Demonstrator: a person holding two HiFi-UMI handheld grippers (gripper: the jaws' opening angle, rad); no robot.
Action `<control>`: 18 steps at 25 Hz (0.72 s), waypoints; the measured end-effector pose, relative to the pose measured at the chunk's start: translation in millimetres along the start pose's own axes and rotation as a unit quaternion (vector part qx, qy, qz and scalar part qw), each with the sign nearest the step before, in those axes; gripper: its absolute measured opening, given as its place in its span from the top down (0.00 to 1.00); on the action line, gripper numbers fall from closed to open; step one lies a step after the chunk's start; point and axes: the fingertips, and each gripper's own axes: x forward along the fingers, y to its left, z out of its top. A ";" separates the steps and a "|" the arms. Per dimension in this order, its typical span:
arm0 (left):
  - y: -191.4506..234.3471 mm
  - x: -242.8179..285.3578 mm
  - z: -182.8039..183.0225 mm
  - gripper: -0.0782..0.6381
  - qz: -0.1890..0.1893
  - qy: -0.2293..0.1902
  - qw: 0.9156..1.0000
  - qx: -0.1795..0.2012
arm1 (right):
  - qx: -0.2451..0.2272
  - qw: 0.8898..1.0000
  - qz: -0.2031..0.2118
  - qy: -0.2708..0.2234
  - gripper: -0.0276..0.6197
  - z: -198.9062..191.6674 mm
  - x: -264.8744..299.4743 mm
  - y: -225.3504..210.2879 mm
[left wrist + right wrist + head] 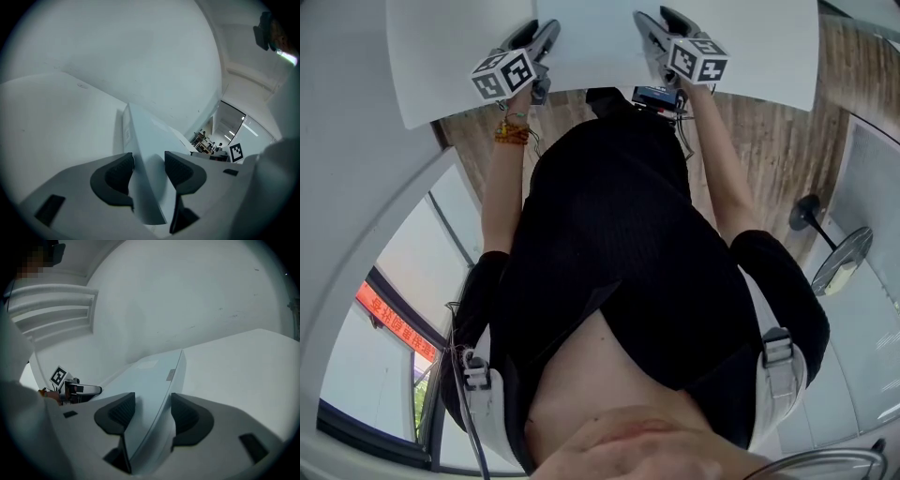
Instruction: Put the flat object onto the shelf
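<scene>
On white surface [56, 122], prob. the shelf: flat board [147, 136], near edge between slack pads of left tool [149, 161] & right tool [150, 404], both released. Step: let-go after placing. Next: pull both tools straight back w/o dragging board.
</scene>
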 end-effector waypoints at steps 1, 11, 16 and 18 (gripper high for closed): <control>0.6 -1.3 2.1 0.60 0.005 -0.003 1.000 0.009 | -0.010 1.000 -0.004 -0.003 0.59 1.9 -0.2 -0.1; -7.8 -37.4 36.4 0.59 0.061 -0.082 0.988 0.112 | -0.076 0.994 -0.045 -0.063 0.59 34.0 -22.8 15.0; -33.5 -59.8 54.4 0.60 0.076 -0.131 0.973 0.174 | -0.120 0.986 -0.056 -0.105 0.59 52.4 -40.8 49.0; -46.6 -70.4 60.1 0.61 0.077 -0.150 0.968 0.188 | -0.136 0.981 -0.062 -0.125 0.59 59.0 -52.9 63.4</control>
